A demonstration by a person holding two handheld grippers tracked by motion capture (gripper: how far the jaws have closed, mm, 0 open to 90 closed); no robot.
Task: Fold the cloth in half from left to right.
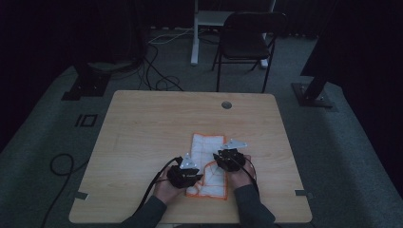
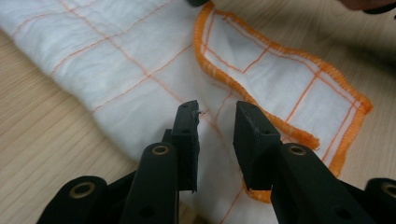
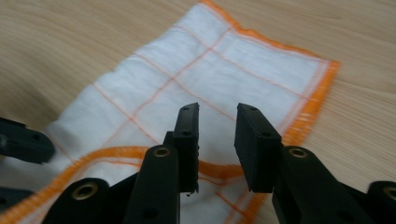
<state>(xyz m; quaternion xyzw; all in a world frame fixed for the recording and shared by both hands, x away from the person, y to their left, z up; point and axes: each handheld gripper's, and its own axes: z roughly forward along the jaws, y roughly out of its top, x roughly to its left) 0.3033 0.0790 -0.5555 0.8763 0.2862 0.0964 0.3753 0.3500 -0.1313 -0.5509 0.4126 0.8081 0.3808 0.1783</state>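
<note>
Lying on the near half of the pale wooden table (image 1: 142, 123) is a white cotton cloth with an orange grid and orange stitched hem (image 1: 207, 147), partly folded over. The left tool (image 2: 215, 122) is hovering over its folded edge, jaws parted and gripping nothing. The right tool (image 3: 215, 122) is poised likewise above the cloth, jaws apart and empty.

We see a white cloth (image 1: 207, 164) with a thin orange grid and a stitched orange hem, lying on the light wooden table (image 1: 142, 128) toward its near right. It lies partly folded: one hemmed edge curls over the layer beneath, and the surface shows soft creases.
</note>
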